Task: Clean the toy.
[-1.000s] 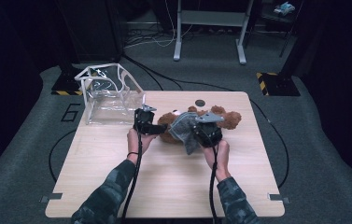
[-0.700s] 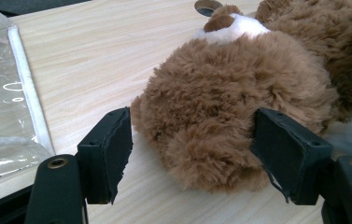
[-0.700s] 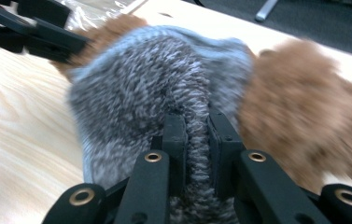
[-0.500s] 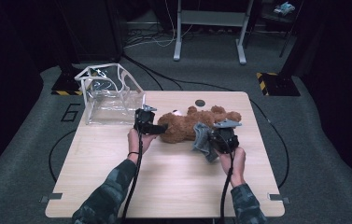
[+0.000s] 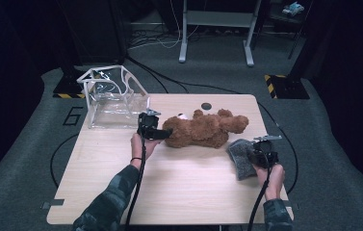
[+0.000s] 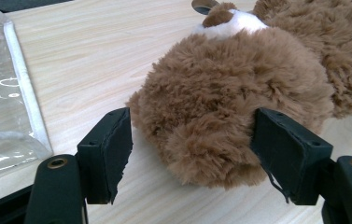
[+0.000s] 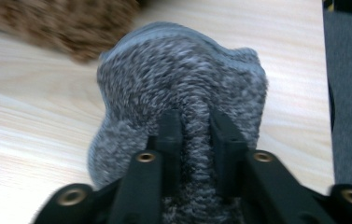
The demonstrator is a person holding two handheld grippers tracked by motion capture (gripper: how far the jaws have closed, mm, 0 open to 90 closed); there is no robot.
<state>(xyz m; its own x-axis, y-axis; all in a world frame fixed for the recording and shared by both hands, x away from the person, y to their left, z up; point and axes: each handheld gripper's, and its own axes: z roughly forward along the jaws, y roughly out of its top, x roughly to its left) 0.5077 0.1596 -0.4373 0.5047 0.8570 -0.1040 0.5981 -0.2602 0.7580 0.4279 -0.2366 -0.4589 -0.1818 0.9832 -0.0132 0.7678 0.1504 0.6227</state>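
A brown teddy bear (image 5: 203, 129) lies on its side in the middle of the wooden table (image 5: 169, 192). My left gripper (image 5: 167, 133) reaches it from the left, its jaws clasped on either side of the furry head (image 6: 220, 102). Both pads touch the fur. A grey knitted cloth (image 5: 240, 156) lies on the table right of the bear, clear of it. My right gripper (image 5: 255, 156) has a raised fold of this cloth (image 7: 178, 79) between its pads (image 7: 171, 135). Its jaws have just been opening, though the fold still fills the gap.
A clear plastic bag (image 5: 109, 98) with white edging stands at the table's back left, close behind my left gripper; its edge (image 6: 1, 107) shows in the left gripper view. A small dark disc (image 5: 206, 106) sits behind the bear. Carpet floor (image 7: 351, 93) lies past the right edge.
My right gripper has pulled the grey cloth off the bear, moving right and toward the front of the table and lower. The left gripper and the bear have stayed put.
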